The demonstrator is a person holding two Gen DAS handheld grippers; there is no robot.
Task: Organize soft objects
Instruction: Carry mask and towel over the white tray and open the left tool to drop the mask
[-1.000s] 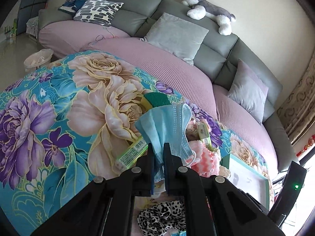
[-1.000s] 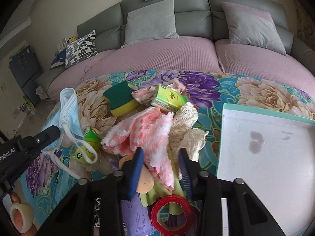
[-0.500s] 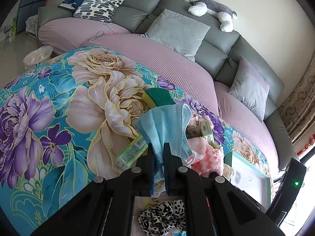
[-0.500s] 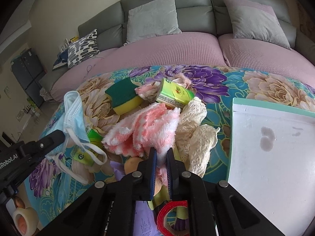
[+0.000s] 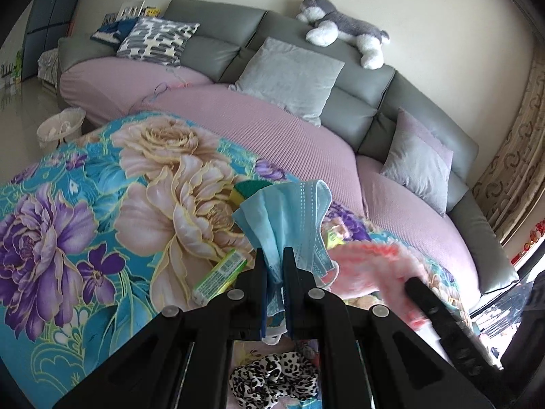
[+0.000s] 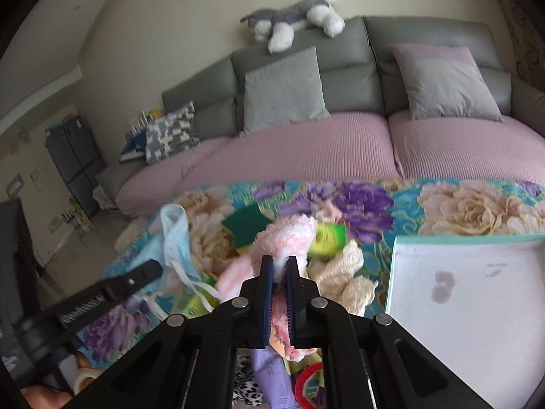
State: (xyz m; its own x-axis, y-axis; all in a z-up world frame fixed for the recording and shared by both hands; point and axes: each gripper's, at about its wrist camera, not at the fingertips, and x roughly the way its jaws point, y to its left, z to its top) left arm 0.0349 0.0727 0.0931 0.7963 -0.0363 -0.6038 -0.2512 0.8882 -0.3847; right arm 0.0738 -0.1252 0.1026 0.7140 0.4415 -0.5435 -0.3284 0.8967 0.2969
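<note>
My left gripper (image 5: pixel 275 252) is shut on a light blue face mask (image 5: pixel 289 211), which hangs lifted over the floral tablecloth (image 5: pixel 68 211); the same mask (image 6: pixel 173 238) shows at the left in the right wrist view. My right gripper (image 6: pixel 278 260) is shut on a fluffy pink-and-white cloth (image 6: pixel 289 235), raised off the pile; that cloth (image 5: pixel 371 269) appears blurred at the right in the left wrist view. Cream lace cloths (image 6: pixel 344 272) lie just right of it. A green-and-yellow sponge (image 6: pixel 245 225) lies behind the pile.
A white tray with a mint rim (image 6: pixel 460 238) lies on the table at the right. Green tissue packs (image 5: pixel 218 276), a leopard-print scrunchie (image 5: pixel 272 381), a red tape roll (image 6: pixel 306 385) and a purple packet (image 6: pixel 276 378) lie near me. A pink-and-grey sofa (image 6: pixel 306 146) stands behind.
My right gripper closed on the pink fluffy cloth and lifted it off the pile. My left gripper stayed shut on the mask and rose a little.
</note>
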